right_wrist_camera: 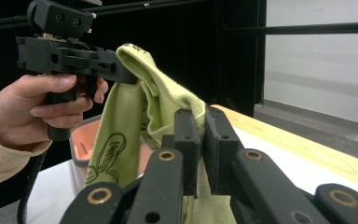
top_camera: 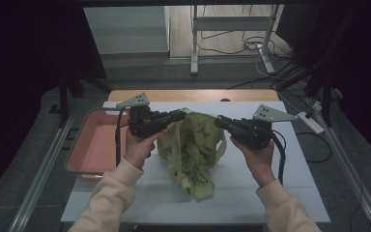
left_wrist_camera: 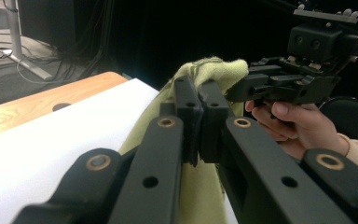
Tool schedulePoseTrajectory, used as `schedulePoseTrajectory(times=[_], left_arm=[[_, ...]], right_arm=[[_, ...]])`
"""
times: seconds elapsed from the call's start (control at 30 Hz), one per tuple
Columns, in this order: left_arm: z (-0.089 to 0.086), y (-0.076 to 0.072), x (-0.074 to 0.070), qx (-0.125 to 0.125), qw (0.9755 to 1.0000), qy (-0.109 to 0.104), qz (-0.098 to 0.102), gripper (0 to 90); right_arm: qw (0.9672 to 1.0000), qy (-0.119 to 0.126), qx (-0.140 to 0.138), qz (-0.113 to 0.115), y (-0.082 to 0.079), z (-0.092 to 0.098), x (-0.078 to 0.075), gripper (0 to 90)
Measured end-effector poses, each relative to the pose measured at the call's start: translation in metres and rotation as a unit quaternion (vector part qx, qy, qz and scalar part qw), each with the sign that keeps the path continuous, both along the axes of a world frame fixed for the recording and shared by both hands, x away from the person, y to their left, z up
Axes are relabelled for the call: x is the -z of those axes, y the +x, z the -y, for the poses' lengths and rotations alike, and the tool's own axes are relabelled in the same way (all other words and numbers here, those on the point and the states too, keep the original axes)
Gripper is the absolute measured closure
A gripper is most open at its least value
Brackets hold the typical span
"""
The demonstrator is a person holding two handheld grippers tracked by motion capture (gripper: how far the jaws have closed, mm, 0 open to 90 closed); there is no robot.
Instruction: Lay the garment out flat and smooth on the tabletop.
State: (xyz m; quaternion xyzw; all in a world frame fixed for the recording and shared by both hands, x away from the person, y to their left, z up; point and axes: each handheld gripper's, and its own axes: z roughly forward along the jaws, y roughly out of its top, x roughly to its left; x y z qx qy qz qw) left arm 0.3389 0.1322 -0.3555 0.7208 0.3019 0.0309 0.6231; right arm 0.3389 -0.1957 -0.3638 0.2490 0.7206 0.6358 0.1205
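Sleeves: the person's cream sleeves (top_camera: 111,193) sit nearest the high camera, entering from the bottom edge.
Table: a white mat (top_camera: 290,193) covers the wooden tabletop (top_camera: 193,94), whose far edge shows beyond it.
Tray: an orange-pink bin (top_camera: 92,145) rests at the mat's left side, just beside the left hand.
Garment: a yellow-green printed T-shirt (top_camera: 191,147) hangs between the two grippers, long axis running down toward the person, lower end apparently bunched on the mat.
Left gripper: the left gripper (top_camera: 178,115) has its jaws clamped on the shirt's upper left edge.
Right gripper: the right gripper (top_camera: 219,122) is pinched on the upper right edge, cloth between the pads.
Key relation: both grips sit level at the top, close together; spreading the shirt likely means drawing the hands apart sideways.
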Motion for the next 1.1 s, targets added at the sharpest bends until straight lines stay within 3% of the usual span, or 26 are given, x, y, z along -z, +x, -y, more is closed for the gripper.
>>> schedulePoseTrajectory(times=[0.3,0.53,0.97,1.1], left_arm=[[-0.003,0.002,-0.002,-0.001,1.0000,-0.005,-0.005,87.8],[-0.005,0.005,-0.009,0.001,0.9999,-0.015,-0.004,87.8],[-0.008,0.003,-0.033,0.000,0.9996,-0.022,0.020,87.7],[-0.009,0.001,-0.045,0.000,0.9993,-0.021,0.032,87.7]], right_arm=[[0.9999,0.015,-0.002,-0.006,0.004,-0.003,0.000,84.2],[0.9997,0.025,0.002,-0.003,0.007,-0.004,-0.008,84.4],[0.9987,0.049,-0.002,0.012,0.010,-0.003,-0.033,84.4],[0.9975,0.069,-0.011,0.007,0.012,-0.002,-0.042,84.4]])
